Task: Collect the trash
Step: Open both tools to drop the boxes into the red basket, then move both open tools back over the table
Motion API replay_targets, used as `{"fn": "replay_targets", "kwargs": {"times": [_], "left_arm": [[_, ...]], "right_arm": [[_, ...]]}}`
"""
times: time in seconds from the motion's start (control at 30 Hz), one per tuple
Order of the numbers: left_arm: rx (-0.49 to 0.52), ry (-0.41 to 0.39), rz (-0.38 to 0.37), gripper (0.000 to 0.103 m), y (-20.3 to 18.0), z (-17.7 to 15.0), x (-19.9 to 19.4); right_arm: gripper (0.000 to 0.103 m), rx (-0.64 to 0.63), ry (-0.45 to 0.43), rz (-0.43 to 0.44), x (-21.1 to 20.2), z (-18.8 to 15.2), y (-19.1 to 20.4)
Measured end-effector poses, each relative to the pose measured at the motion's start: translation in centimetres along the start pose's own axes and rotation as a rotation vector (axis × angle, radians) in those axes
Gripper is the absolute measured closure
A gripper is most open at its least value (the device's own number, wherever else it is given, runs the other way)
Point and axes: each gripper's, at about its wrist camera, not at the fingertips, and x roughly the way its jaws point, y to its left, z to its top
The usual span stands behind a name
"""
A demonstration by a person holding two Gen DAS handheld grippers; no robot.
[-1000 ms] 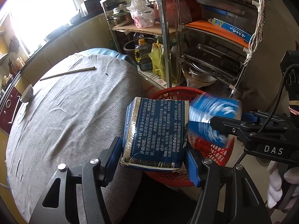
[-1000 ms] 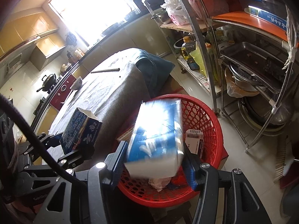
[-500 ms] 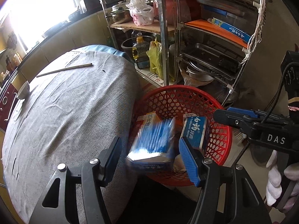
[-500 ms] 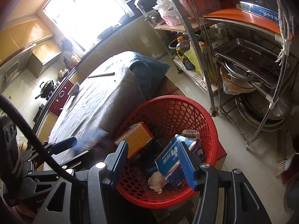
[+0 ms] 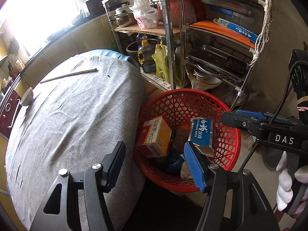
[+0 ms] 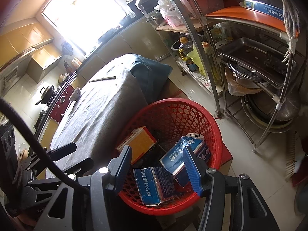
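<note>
Each black, angular two-finger gripper frame has triangular cut-outs and round silver screw heads at the joints. The left gripper (image 5: 155,163) carries one ribbed blue pad (image 5: 193,166) facing a dark one, and the right gripper (image 6: 156,166) is built the same way. Seen from the left wrist, the right tool shows white "DAS" lettering (image 5: 284,139) on its side and a black braided cable (image 5: 284,90) looping from its housing. A white glove (image 5: 288,184) covers the hand gripping it.

- My left tool (image 5: 154,161) points steeply down, jaws parted, nothing between them.
- My right tool (image 6: 156,165) tilts down too, jaws apart and empty.
- A white-gloved hand (image 5: 288,184) grips the right tool's handle.
</note>
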Motion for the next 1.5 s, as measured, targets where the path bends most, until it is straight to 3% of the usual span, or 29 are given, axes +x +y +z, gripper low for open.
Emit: {"fn": "replay_targets", "kwargs": {"times": [0.7,1.1,1.5], "left_arm": [[-0.033,-0.075,0.116,0.031,1.9,-0.8,-2.9],[-0.088,-0.141,0.170,0.030,4.5,-2.4,-6.3],[-0.210,-0.172,0.244,0.030,8.7,-4.3,-8.5]], "right_arm": [[0.044,-0.037,-0.003,0.002,-0.1,0.4,1.9],[0.044,-0.176,-0.044,-0.008,-0.9,0.1,7.1],[0.044,-0.297,-0.034,0.011,-0.5,-0.8,12.2]]}}
